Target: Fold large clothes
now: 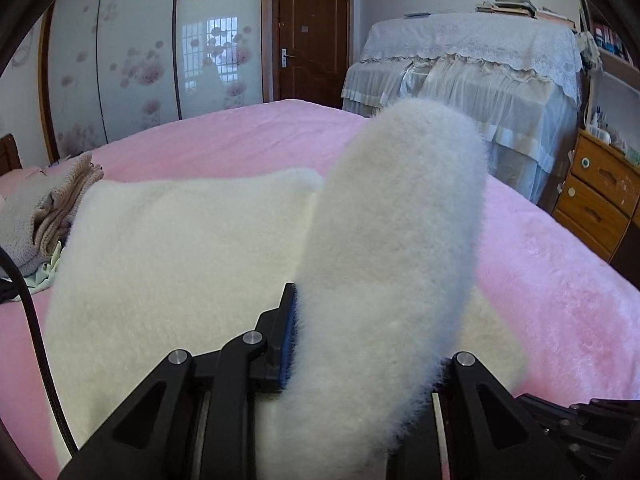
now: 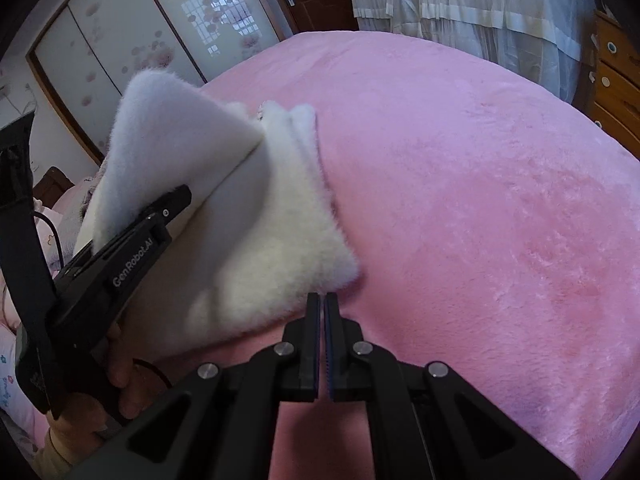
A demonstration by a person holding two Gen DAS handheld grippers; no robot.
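The white fleece garment (image 2: 248, 232) lies part-folded on the pink bed (image 2: 480, 200); one flap is pinched by the left gripper (image 1: 360, 340) at its twelve o'clock. The right gripper (image 2: 323, 320) is closed on nothing — unpinned layers could be dragged askew.

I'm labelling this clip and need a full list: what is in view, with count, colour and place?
fluffy garment: one, white, on the bed, one part lifted
bed cover: one, pink, under everything
folded clothes: a small pile, beige and grey, bed's far left
wardrobe: one, white with pink flowers, back wall
door: one, brown, back wall
draped furniture: one, white lace cover, right
drawers: one unit, wooden, far right
left gripper: black, shut on the garment
right gripper: black, shut, empty
hand: one, holding the left gripper
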